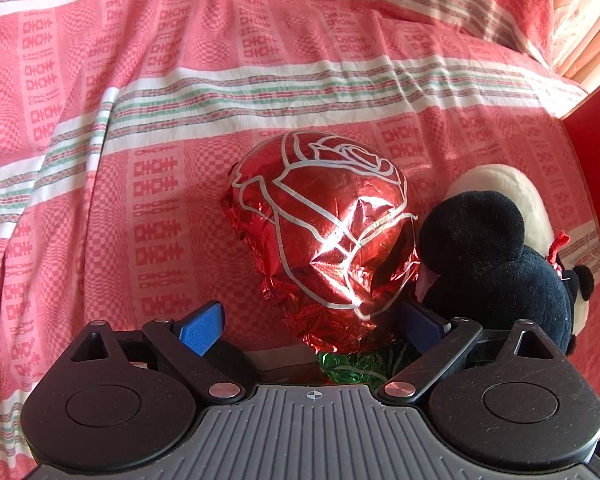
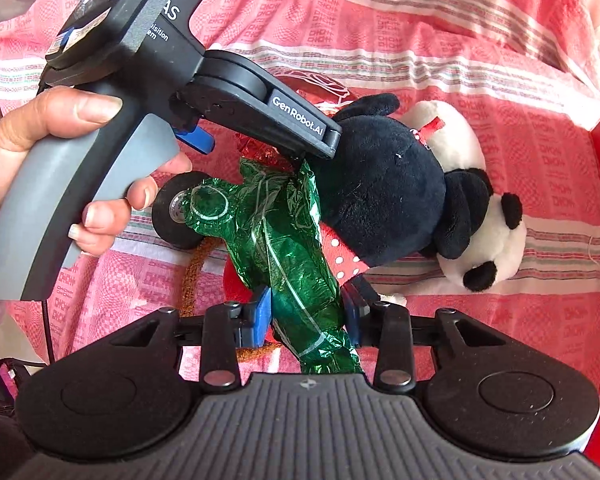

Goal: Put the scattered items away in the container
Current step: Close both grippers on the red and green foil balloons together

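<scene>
Right gripper [image 2: 306, 314] fingers clamp the foil rose balloon's green stem [image 2: 296, 264]. Left gripper [image 1: 312, 320] fingers spread wide, straddling the red rose head [image 1: 320, 216]. Panda plush [image 2: 400, 188] just right.

Red foil rose [image 1: 320, 220], green stem [image 2: 296, 268]; black-white panda [image 2: 412, 200]; pink striped cloth [image 1: 180, 100].

Open bedspread [image 1: 140, 80] fills the upper left of the left wrist view; the plush panda [image 1: 500, 264] and red box [image 1: 596, 184] crowd the right edge.
</scene>
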The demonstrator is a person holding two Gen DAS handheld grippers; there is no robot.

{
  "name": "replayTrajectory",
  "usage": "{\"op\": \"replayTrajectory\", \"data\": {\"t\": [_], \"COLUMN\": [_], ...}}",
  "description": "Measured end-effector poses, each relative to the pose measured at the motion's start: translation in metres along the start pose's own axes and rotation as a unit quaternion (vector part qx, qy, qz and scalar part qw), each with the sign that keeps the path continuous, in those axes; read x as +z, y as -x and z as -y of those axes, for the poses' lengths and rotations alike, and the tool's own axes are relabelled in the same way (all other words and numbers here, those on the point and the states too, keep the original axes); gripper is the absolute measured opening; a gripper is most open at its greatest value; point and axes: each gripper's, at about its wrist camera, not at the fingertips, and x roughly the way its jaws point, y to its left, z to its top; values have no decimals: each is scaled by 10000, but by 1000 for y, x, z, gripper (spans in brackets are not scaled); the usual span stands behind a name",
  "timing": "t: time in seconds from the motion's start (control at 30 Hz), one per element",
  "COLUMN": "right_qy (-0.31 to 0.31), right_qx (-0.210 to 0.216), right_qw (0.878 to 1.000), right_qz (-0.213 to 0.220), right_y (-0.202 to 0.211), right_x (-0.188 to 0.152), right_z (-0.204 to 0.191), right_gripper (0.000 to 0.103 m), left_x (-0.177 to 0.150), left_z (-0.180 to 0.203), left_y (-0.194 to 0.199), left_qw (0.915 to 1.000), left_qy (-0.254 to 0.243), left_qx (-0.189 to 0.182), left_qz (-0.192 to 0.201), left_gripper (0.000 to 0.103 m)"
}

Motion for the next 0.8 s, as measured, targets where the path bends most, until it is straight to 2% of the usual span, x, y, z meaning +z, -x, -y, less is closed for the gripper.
{"op": "replayTrajectory", "data": {"t": [0.07, 0.1, 0.17, 0.2, 0.23, 0.33, 0.43, 0.53, 0.67, 0.8], "right_qy": [-55, -93, -127, -125, -126, -139, -142, -170, -195, -104], "right_qx": [-1, 8, 30, 33, 32, 33, 23, 46, 107, 143], "right_qw": [10000, 10000, 9999, 9999, 9999, 9998, 9998, 9997, 9993, 9992], "right_qz": [0, 1, 24, 46, 63, 105, 115, 179, 290, 370], "right_y": [0, 0, 2, 3, 3, 5, 5, 7, 13, 18], "right_x": [-1, -1, -1, -2, -2, -3, -4, -3, -2, 3], "right_z": [2, 2, 3, 3, 3, 2, 1, 1, -1, -8], "right_gripper": [48, 50, 51, 51, 51, 51, 49, 39, 34, 34], "left_x": [2, 2, 2, 2, 1, -2, -7, -11, -13, -14], "left_z": [-2, -4, -5, -5, -5, -1, 8, 11, 2, -10], "left_y": [-2, -4, -5, -5, -4, 3, 13, 24, 37, 50], "left_qw": [9999, 9995, 9989, 9987, 9985, 9985, 9981, 9968, 9960, 9952], "left_qy": [70, 120, 164, 142, 127, -11, -352, -516, -444, -287], "left_qx": [-138, -281, -434, -485, -535, -549, -391, -297, -389, -471], "left_qz": [-3, -56, -98, -93, -79, 89, 312, 528, 675, 806], "left_gripper": [75, 71, 56, 52, 40, 26, 18, 14, 12, 11]}}
